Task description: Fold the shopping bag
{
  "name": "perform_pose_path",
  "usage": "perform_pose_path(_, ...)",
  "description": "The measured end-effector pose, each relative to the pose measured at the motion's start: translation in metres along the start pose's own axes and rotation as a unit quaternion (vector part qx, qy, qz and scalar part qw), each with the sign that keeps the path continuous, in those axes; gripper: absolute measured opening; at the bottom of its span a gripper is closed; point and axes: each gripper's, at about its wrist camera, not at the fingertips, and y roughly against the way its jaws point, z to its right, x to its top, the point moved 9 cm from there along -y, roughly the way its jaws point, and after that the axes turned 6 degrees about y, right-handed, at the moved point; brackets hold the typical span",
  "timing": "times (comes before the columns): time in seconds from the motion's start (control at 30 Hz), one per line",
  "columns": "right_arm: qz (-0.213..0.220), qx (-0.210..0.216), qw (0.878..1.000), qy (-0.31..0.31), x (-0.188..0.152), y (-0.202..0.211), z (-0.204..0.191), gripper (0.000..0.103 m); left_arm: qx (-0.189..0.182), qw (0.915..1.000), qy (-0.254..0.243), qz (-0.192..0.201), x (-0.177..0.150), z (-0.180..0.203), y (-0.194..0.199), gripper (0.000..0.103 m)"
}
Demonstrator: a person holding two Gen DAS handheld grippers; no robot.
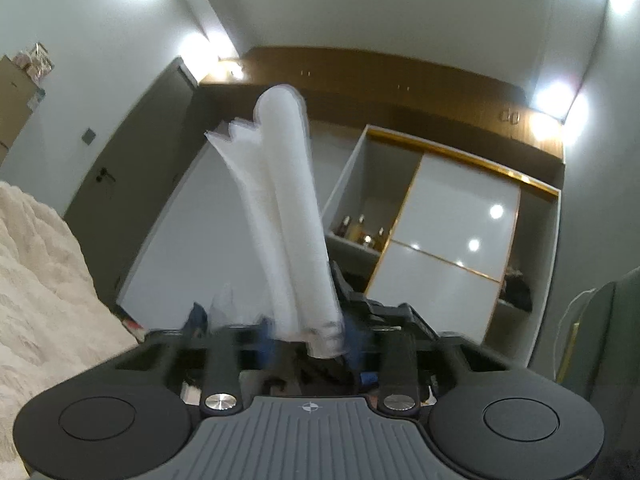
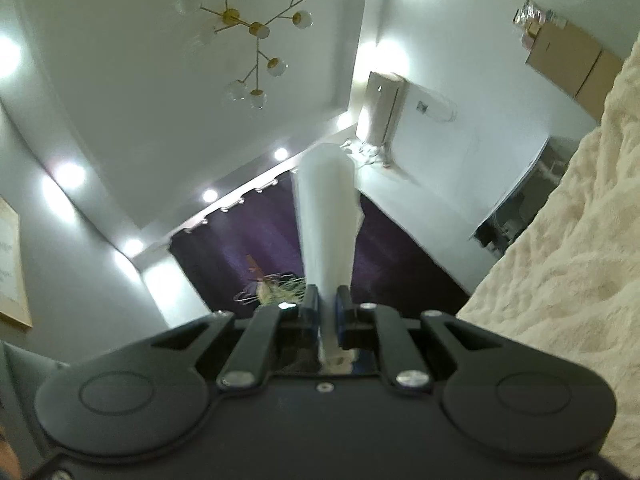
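The white shopping bag [image 1: 286, 208] stands up as a long folded strip in the left wrist view, blurred by motion. My left gripper [image 1: 310, 336] is shut on its lower end. In the right wrist view another white strip of the bag [image 2: 326, 216] rises toward the ceiling. My right gripper [image 2: 328, 300] is shut on it, the cloth pinched between the two blue-padded fingers. Both grippers point upward, away from any surface. The rest of the bag is out of view.
A cream fluffy blanket lies at the left [image 1: 36, 280] in the left wrist view and at the right [image 2: 560, 248] in the right wrist view. A wardrobe with shelves [image 1: 440, 220] and a dark door [image 1: 132, 152] stand ahead. A chandelier [image 2: 256, 32] hangs overhead.
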Motion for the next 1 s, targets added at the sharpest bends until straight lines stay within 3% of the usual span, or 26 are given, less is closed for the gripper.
perform_pose_path(0.13,-0.020,0.011,0.999,0.038,0.002,-0.006,-0.009,0.010,-0.002,0.9993,-0.026,-0.028,-0.003,0.008,0.003,0.011)
perform_pose_path(0.17,-0.026,0.016,0.998,0.049,0.003,-0.006,-0.012,0.016,-0.003,0.9988,-0.033,-0.035,-0.004,0.011,0.004,0.010)
perform_pose_path(0.23,-0.032,0.020,0.996,0.077,0.007,-0.003,-0.020,0.028,-0.013,0.9970,-0.053,-0.054,-0.008,0.018,0.009,0.010)
perform_pose_path(0.3,-0.041,0.026,0.994,0.100,0.010,0.001,-0.027,0.060,-0.025,0.9940,-0.075,-0.076,-0.010,0.027,0.013,0.010)
perform_pose_path(0.5,-0.094,0.083,0.984,0.125,0.003,0.008,-0.045,0.067,-0.029,0.9851,-0.099,-0.138,-0.029,0.027,0.012,0.010)
perform_pose_path(0.63,-0.126,0.082,0.978,0.145,-0.007,0.005,-0.053,0.060,-0.029,0.9777,-0.112,-0.175,-0.040,0.025,0.009,0.010)
perform_pose_path(0.73,-0.135,0.084,0.976,0.151,-0.010,0.004,-0.059,0.040,-0.016,0.9779,-0.115,-0.174,-0.038,0.018,0.010,0.010)
perform_pose_path(0.77,-0.136,0.086,0.975,0.151,-0.011,0.005,-0.061,0.020,-0.010,0.9785,-0.115,-0.170,-0.037,0.016,0.012,0.010)
perform_pose_path(0.8,-0.136,0.085,0.976,0.148,-0.010,0.005,-0.062,0.012,-0.005,0.9791,-0.116,-0.167,-0.035,0.013,0.013,0.010)
perform_pose_path(0.83,-0.131,0.079,0.978,0.144,-0.009,0.005,-0.062,0.010,0.001,0.9797,-0.116,-0.163,-0.033,0.011,0.015,0.013)
perform_pose_path(0.87,-0.123,0.068,0.981,0.136,-0.007,0.005,-0.059,0.010,0.006,0.9802,-0.117,-0.160,-0.032,0.009,0.017,0.018)
perform_pose_path(0.93,-0.103,0.044,0.987,0.112,-0.001,0.006,-0.050,0.009,0.017,0.9811,-0.118,-0.152,-0.029,0.004,0.020,0.056)
perform_pose_path(0.97,-0.084,0.028,0.992,0.087,0.005,0.006,-0.041,0.009,0.024,0.9817,-0.119,-0.147,-0.027,0.002,0.023,0.069)
perform_pose_path(1.0,-0.066,0.013,0.996,0.064,0.010,0.005,-0.032,0.009,0.037,0.9829,-0.124,-0.131,-0.021,0.000,0.029,0.074)
